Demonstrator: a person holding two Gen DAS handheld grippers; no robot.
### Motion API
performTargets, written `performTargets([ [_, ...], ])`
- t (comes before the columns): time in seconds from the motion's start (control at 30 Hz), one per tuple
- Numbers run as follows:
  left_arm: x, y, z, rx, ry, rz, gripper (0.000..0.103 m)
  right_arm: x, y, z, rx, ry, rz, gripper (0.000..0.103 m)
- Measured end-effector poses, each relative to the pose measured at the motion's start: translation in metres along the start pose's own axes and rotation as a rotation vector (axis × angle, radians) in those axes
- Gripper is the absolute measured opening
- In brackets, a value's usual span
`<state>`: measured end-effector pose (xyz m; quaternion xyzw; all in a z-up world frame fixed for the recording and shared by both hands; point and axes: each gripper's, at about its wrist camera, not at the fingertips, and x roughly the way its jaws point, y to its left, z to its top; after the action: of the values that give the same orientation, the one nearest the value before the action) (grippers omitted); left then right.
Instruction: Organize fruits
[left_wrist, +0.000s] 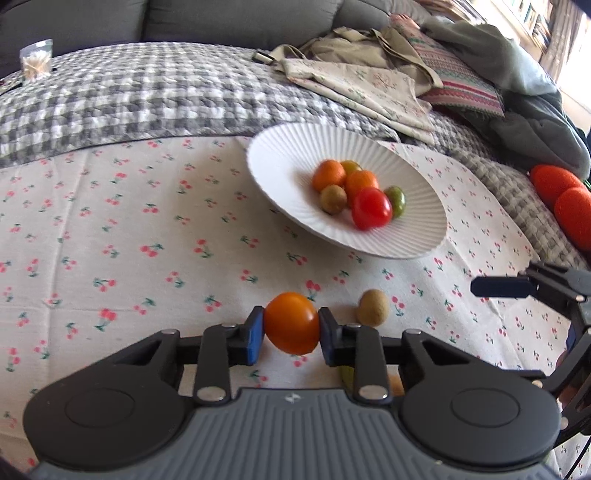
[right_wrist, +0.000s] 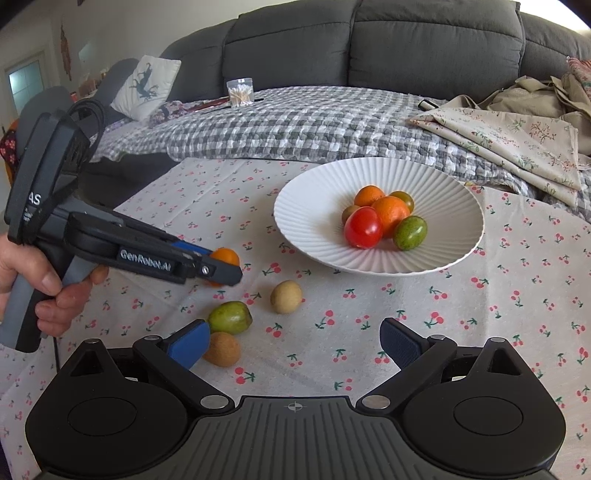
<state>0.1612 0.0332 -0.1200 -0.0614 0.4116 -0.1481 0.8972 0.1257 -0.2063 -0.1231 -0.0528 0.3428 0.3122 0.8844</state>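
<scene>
Your left gripper (left_wrist: 291, 324) grasps the round orange tomato (left_wrist: 291, 322) between its blue pads, lifted a little above the white cloth with cherry print (left_wrist: 147, 229). Your right gripper (right_wrist: 295, 343) has its fingers spread wide and holds nothing. Near its left finger lie a brown oval fruit (right_wrist: 221, 349), a green oval fruit (right_wrist: 229, 316) and a tan round fruit (right_wrist: 286, 296). The white ribbed plate (right_wrist: 314, 206) already contains six small fruits, among them a red tomato (right_wrist: 364, 227).
</scene>
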Motion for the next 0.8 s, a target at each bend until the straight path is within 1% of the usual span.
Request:
performTargets([
  [0.13,-0.009,0.009,0.001,-0.007,-0.004,0.031,0.029,0.002,0.003,0.001,0.013,-0.005,0.015,0.099],
  [0.23,-0.013,0.014,0.001,-0.005,-0.009,0.047,0.029,0.005,0.002,0.002,0.051,-0.004,0.032,0.099],
  [0.57,-0.021,0.025,-0.003,-0.006,-0.018,0.056,0.029,0.025,0.017,0.008,0.082,0.003,0.058,0.098],
  [0.67,-0.024,0.029,-0.004,-0.009,-0.022,0.063,0.029,0.035,0.022,0.010,0.096,0.015,0.072,0.093],
  [0.73,-0.025,0.032,-0.004,-0.015,-0.025,0.065,0.029,0.042,0.026,0.009,0.097,0.036,0.087,0.082],
  [0.77,-0.025,0.033,-0.004,-0.017,-0.026,0.065,0.029,0.046,0.028,0.008,0.091,0.048,0.090,0.079],
  [0.8,-0.025,0.034,-0.005,-0.019,-0.026,0.066,0.029,0.049,0.031,0.007,0.081,0.058,0.088,0.073],
])
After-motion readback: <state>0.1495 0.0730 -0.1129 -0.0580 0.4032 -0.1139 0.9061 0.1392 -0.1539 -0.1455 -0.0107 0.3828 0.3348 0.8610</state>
